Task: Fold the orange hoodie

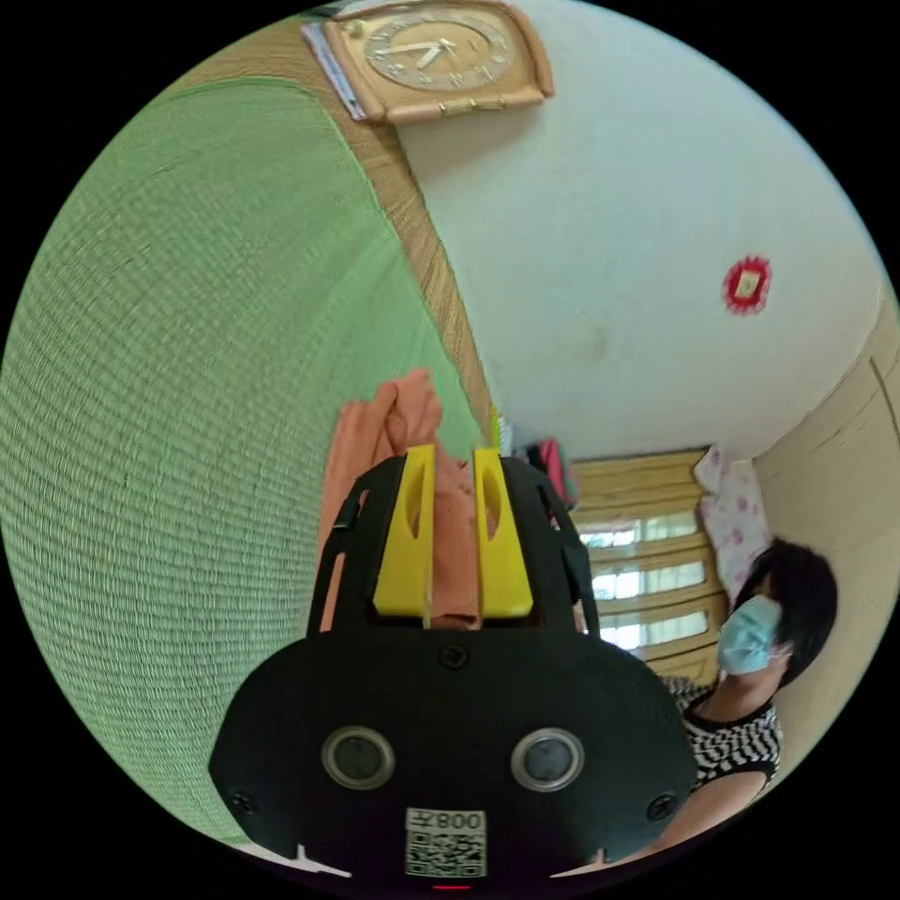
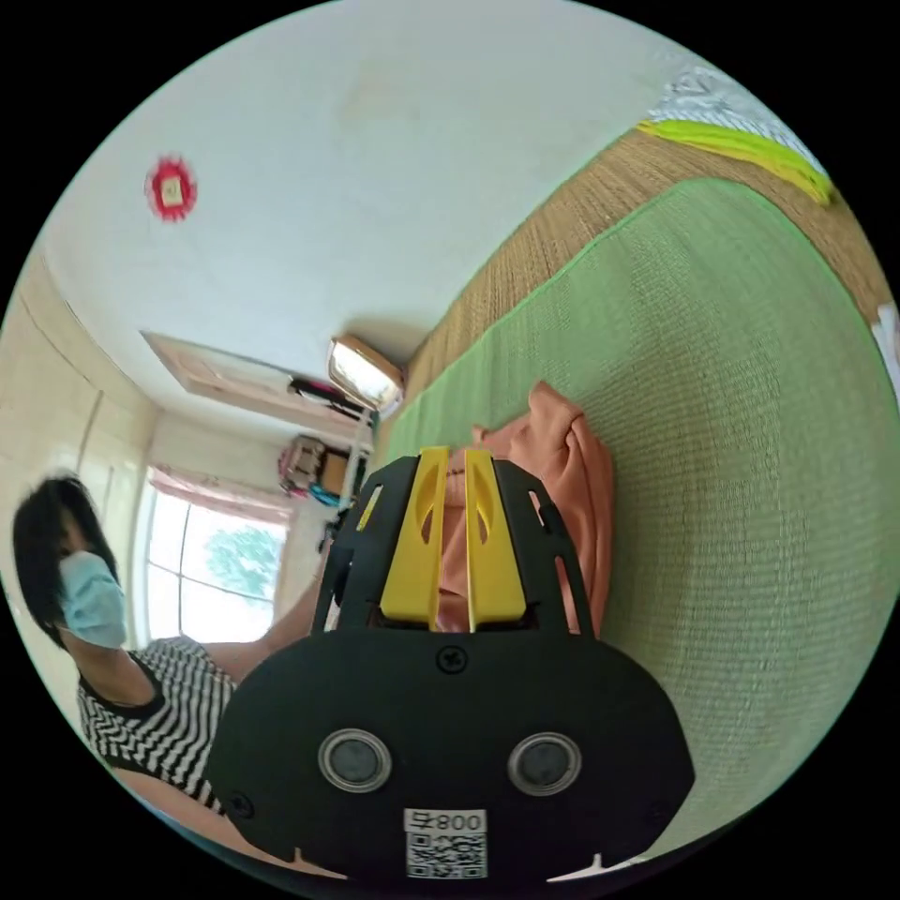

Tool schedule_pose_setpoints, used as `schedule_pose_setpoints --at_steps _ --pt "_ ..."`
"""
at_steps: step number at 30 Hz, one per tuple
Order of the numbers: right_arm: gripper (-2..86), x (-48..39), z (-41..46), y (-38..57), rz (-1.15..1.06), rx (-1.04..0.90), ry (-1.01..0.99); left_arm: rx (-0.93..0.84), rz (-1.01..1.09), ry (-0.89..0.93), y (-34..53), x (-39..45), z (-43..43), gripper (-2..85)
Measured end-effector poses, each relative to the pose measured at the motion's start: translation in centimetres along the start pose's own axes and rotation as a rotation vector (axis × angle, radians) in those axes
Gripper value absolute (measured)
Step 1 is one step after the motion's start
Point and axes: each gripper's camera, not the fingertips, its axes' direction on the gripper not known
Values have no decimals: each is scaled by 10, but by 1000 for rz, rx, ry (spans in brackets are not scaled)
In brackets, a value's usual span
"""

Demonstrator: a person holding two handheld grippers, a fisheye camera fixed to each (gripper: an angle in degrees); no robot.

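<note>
Green woven mat [image 1: 187, 394] is seen behind everything, with a white wall and a clock [image 1: 441, 56] off to the side. Orange hoodie [image 1: 394, 441] is held up bunched, pinched between the nearly closed jaws of the left tool [image 1: 455, 469] and likewise by the right tool [image 2: 455, 469]. No neat fold can be made out yet, so most of the job looks left. Nothing is seen blocking the mat; a person [image 2: 112, 656] is seen close by.
</note>
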Motion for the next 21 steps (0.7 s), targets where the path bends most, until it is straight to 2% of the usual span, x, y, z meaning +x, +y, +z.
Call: schedule_pose_setpoints --at_steps 2,9,11,13,16,21 --pt "55 -43 28 2 -111 -90 158 -110 118 -152 7 23 40 94" --pt "75 -124 124 9 -307 -322 651 -245 395 -582 11 54 147 104" --pt "72 -127 156 14 -305 -388 793 -335 438 -759 15 44 188 76" --pt "66 -137 163 20 -332 -355 825 -303 502 -877 24 43 204 47" --pt "38 -152 166 24 -340 -341 847 -315 492 -863 26 38 219 20" --pt "10 -167 153 20 -307 -340 774 -281 460 -777 28 31 225 8"
